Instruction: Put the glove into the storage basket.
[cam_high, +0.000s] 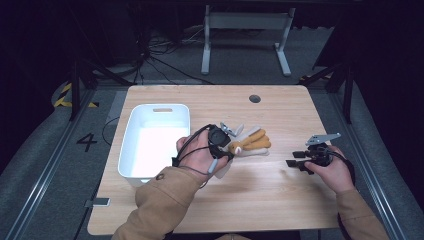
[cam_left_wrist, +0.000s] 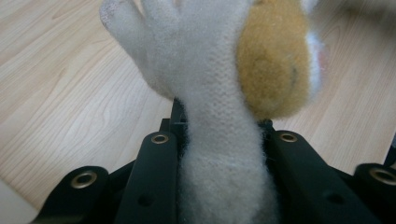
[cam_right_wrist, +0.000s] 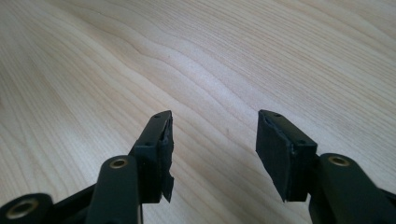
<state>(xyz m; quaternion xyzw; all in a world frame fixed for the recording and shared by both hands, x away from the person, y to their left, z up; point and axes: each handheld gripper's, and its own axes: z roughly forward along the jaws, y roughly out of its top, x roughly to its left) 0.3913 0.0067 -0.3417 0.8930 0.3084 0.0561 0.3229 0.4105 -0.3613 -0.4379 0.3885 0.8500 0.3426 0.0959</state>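
Toy: plush (cam_high: 248, 141), white and tan, just right of the bin (cam_high: 131, 131), near the table's (cam_high: 280, 195) middle.
Left gripper (cam_high: 223, 145): clamped on one white limb (cam_left_wrist: 219, 140) of the plush — jaws narrow, both pressing the fabric in the left gripper view.
Right gripper (cam_high: 292, 163): jaws wide, nothing between them; low over bare wood at the right, well apart from the plush.
Axis: long axis runs from the gripper out to the far right; tan limbs point that way, the white limb back into the jaws.
Step, as judged: carrying the plush toward the bin.
Doing it well: keep the squeeze steady — soft fabric can slip. Raise the dangling end above the bin's rim before swinging left, and release over the bin's middle.
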